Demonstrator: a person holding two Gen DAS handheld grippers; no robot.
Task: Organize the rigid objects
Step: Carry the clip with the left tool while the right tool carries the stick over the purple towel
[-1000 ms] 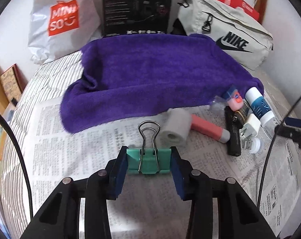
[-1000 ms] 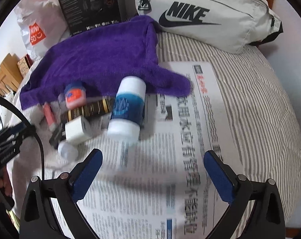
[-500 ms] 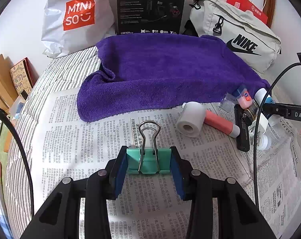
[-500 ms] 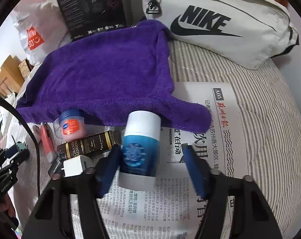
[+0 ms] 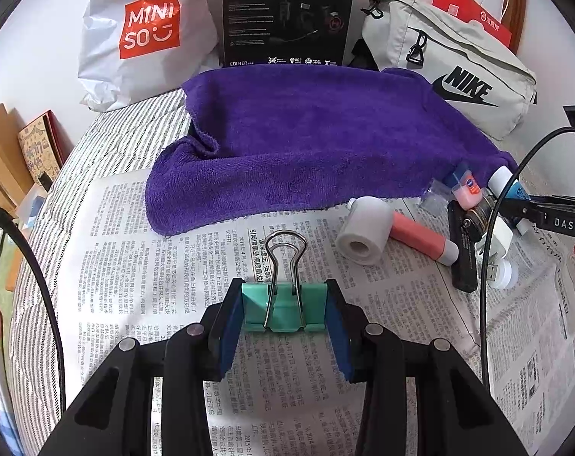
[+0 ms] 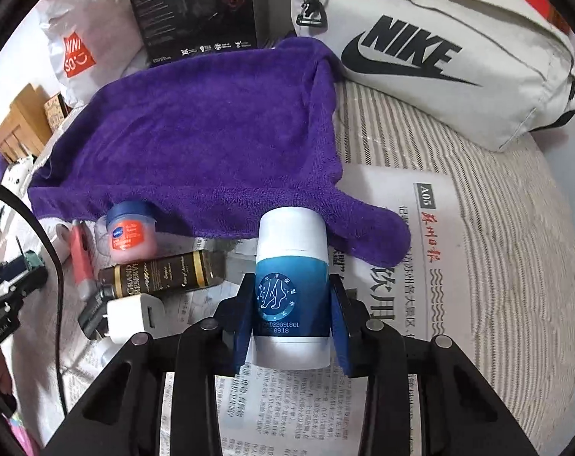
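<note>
Right gripper point(image 6: 292, 313) seen closing on blue-and-white bottle point(image 6: 292, 266), pads set against blue mid-section; bottle lying on newspaper point(image 6: 420, 304) at edge of purple towel point(image 6: 211, 133). Bottle judged rigid, light, smooth plastic, round: liable to roll or slip; label band judged best hold. Left gripper point(image 5: 283, 307) clamped on green binder clip point(image 5: 283, 306), gripped by flat ends; clip judged stiff, light, secure.

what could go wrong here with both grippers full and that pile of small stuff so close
1. The right gripper is closing on the round blue and white bottle, pads low on its body; it might slip or tilt when lifted.
2. The brown bottle and white charger lie just beside it and could get knocked.
3. The left gripper holds the green binder clip by its sides; it may twist.
</note>
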